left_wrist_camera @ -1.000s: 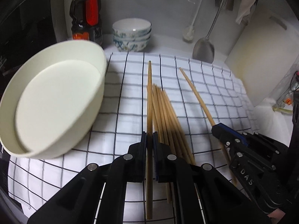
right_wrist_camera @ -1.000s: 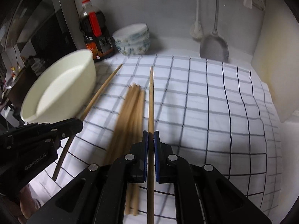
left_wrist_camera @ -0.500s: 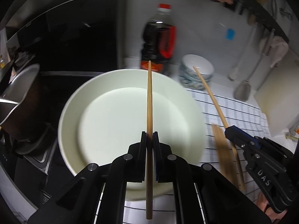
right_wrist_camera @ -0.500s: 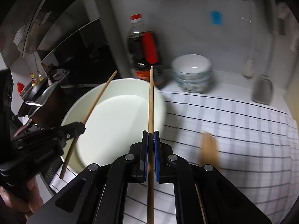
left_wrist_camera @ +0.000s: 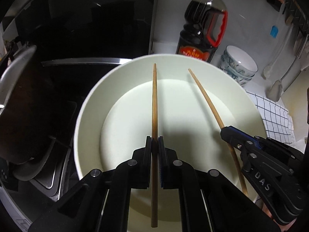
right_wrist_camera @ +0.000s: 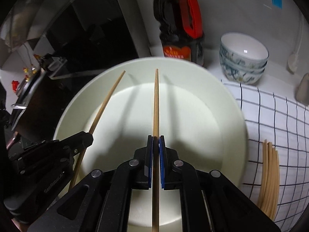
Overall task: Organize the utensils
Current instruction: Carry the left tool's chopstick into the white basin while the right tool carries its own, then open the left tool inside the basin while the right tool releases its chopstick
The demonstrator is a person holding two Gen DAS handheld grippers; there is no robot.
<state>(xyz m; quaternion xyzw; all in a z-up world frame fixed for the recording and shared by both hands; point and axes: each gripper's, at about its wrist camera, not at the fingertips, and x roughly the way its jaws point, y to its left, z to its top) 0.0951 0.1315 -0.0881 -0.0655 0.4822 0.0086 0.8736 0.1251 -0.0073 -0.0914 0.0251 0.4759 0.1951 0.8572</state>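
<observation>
At the far left of the left wrist view sits a dark pot (left_wrist_camera: 23,104) on a black cooktop (left_wrist_camera: 63,89), with dark glossy panels filling the upper left. In the centre a wide cream-white basin (left_wrist_camera: 92,104) takes up most of the frame. The left gripper (left_wrist_camera: 154,145) hangs over it, jaws clenched on a single bamboo chopstick (left_wrist_camera: 154,100) that points up the frame above the basin floor. To its right the right gripper (left_wrist_camera: 227,133) grasps a second chopstick (left_wrist_camera: 204,96), which slants toward the upper left over the same basin. Behind the basin, in the upper right, stand a dark sauce bottle (left_wrist_camera: 200,31) with a red handle and a stack of patterned bowls (left_wrist_camera: 239,65) against a pale wall. A metal spatula (left_wrist_camera: 276,90) hangs by the wall at the right edge. A white cloth with a black grid (left_wrist_camera: 274,116) covers the tabletop at the right. In the right wrist view, a loose bundle of chopsticks (right_wrist_camera: 270,176) lies on that cloth in the lower right, just beside the basin rim.
</observation>
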